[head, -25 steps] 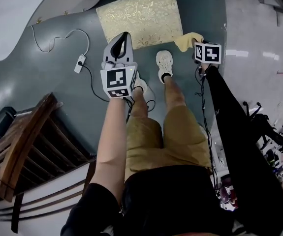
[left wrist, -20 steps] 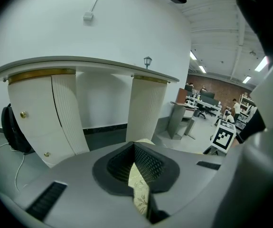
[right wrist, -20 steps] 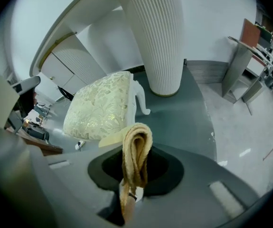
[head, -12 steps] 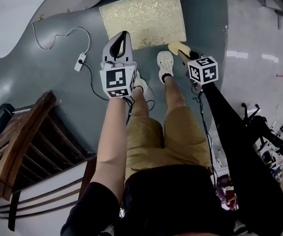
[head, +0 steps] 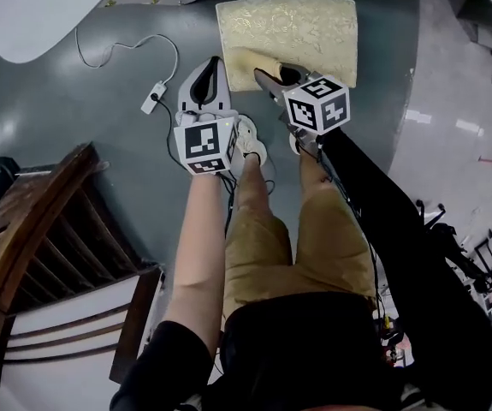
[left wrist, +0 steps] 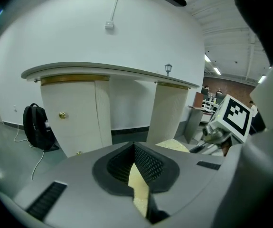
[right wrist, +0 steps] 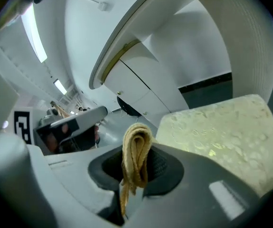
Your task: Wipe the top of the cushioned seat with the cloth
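The cushioned seat (head: 288,26) is a cream, gold-patterned pad lying on the grey floor at the top of the head view. My right gripper (head: 265,78) reaches over its near edge, shut on a folded tan cloth (right wrist: 136,151) that sticks up between the jaws. Past those jaws, the right gripper view has the seat (right wrist: 221,132) filling its right side. My left gripper (head: 215,65) hangs just left of the seat's near-left corner, shut and holding nothing. The left gripper view catches a sliver of the seat (left wrist: 174,145) beyond the jaws.
A white power strip (head: 153,97) and its cable lie on the floor left of the seat. Dark wooden furniture (head: 32,238) stands at lower left, a curved white counter (head: 49,7) at upper left. The person's shoes (head: 250,144) stand just before the seat. A black backpack (left wrist: 39,127) leans on a cabinet.
My right gripper has carried the cloth leftward from beside the seat's near-right corner to over its near edge. The left gripper has hardly moved.
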### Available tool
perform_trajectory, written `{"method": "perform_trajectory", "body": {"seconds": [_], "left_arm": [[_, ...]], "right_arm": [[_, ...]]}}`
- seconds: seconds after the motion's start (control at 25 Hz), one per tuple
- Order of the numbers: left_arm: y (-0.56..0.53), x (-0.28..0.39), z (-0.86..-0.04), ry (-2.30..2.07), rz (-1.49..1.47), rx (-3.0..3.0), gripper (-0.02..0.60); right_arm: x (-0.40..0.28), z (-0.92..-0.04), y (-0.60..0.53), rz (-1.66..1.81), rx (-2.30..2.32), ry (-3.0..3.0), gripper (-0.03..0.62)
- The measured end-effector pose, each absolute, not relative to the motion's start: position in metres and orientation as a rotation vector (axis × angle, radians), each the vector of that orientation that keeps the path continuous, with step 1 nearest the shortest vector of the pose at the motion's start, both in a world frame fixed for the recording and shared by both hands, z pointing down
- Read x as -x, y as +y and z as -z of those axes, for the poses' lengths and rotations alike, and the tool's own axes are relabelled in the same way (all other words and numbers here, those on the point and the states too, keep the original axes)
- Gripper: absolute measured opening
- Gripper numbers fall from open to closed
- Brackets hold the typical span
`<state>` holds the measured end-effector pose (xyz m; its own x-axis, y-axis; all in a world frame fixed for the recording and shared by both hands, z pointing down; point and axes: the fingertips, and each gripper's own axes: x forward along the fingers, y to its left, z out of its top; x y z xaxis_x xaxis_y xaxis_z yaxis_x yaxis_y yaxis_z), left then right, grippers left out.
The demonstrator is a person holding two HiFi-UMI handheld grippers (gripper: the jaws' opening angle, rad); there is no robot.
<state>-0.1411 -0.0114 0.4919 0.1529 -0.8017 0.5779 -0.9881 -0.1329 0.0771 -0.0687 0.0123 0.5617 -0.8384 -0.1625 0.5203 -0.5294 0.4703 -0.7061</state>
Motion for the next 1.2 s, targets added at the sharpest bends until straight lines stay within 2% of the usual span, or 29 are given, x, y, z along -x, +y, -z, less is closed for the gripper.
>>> {"method": "perform_trajectory", "body": {"seconds": [0.2,0.4,0.56,1.0,1.2], "left_arm": [[-0.012,0.168,-0.492,-1.731,-0.571,-1.992,0.005],[-0.018,0.174,-0.491,-1.727,-0.571,-2.009,0.005],[-0.023,0.169,-0.491,-1.707,-0.582,-2.034,0.005],[-0.036,0.121,-0.496,-1.646,-0.592,-2.063,0.005],[-0.037,0.099,-0.496,-1.618,-0.596,-2.08,0.005]], "right_arm": [[0.127,-0.58,-0.041,-1.349,-0.699,-2.346,0.057],[0.104,-0.643,-0.068,-1.31,-0.904,-2.076,0.057],[0.054,-0.654,-0.08,-1.283,-1.024,-1.999,0.057],[-0.156,-0.658,-0.118,-1.171,-1.343,-1.812,0.057],[-0.223,-0.66,-0.119,-1.125,-1.45,-1.687,0.057]]}}
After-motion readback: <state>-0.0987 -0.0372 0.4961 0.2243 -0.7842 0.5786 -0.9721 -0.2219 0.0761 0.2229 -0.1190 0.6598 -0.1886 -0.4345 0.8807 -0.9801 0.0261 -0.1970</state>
